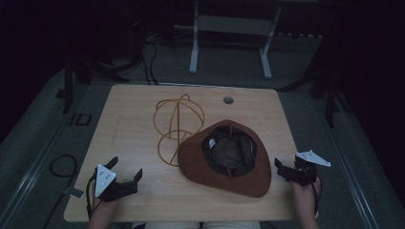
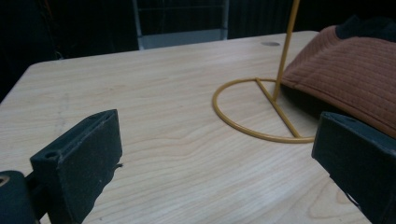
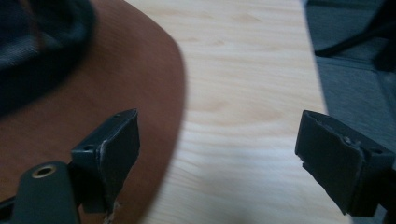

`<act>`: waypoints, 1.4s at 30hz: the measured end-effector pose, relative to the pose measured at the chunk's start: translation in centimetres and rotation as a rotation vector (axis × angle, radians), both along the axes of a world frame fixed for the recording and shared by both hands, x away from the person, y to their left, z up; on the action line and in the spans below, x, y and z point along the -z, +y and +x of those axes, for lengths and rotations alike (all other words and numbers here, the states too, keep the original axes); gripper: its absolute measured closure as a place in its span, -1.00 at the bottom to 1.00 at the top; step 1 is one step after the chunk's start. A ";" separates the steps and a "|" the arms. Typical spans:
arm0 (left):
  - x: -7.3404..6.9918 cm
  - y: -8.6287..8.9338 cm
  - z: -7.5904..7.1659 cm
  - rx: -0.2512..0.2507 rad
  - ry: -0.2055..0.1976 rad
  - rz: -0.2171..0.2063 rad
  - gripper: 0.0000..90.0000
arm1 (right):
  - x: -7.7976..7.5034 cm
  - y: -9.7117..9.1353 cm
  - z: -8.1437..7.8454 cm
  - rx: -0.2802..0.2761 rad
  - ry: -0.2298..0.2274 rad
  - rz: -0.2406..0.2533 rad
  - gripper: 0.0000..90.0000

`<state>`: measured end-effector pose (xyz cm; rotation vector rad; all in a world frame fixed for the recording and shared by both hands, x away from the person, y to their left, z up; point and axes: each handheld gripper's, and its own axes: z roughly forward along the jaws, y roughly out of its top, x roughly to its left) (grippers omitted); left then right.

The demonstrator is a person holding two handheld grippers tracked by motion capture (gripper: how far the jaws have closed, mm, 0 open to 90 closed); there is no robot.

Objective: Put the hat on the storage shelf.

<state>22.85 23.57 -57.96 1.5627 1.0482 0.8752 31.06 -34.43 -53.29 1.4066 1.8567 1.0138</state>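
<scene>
A brown wide-brimmed hat lies crown-down on the wooden table, right of centre. Behind and left of it stands a gold wire hat stand, its base ring partly under the brim. My left gripper hovers open near the front left corner, pointing toward the stand, nothing between its fingers. At the front right, my right gripper is open beside the hat. The brim edge lies just past its left finger, not gripped.
A round cable hole sits near the table's far edge. The table's right edge runs close to my right gripper. A white desk frame stands behind on the dark floor, and cables lie at the left.
</scene>
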 end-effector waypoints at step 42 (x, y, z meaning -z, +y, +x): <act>-0.1 -1.7 -0.2 0.083 0.010 0.055 -0.95 | -3.1 11.0 8.9 -0.203 0.145 -0.015 -0.70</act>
